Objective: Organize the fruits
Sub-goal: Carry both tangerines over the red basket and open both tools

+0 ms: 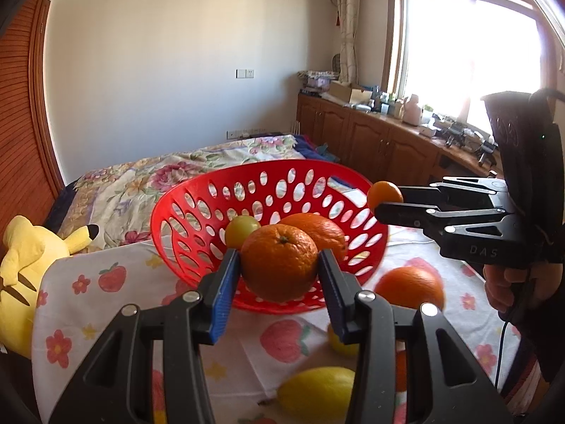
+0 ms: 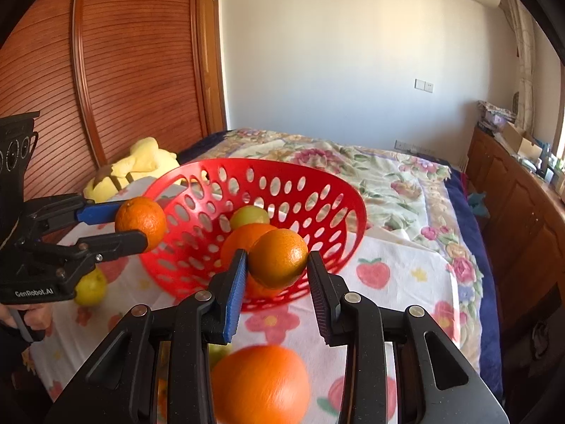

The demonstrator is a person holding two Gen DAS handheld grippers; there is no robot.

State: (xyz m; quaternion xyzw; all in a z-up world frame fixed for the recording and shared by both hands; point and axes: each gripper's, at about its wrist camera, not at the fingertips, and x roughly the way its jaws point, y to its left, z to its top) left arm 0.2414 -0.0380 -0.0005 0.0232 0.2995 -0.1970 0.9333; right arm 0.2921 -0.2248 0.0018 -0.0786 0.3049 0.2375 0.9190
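Note:
A red perforated basket stands on a fruit-print cloth and holds an orange and a green-yellow fruit. My left gripper is shut on an orange, held at the basket's near rim. My right gripper is shut on a smaller orange, held at the basket's right rim. Another orange lies on the cloth.
Lemons lie on the cloth near me. A yellow plush toy sits at the left. A floral bedspread lies behind; wooden cabinets line the right wall.

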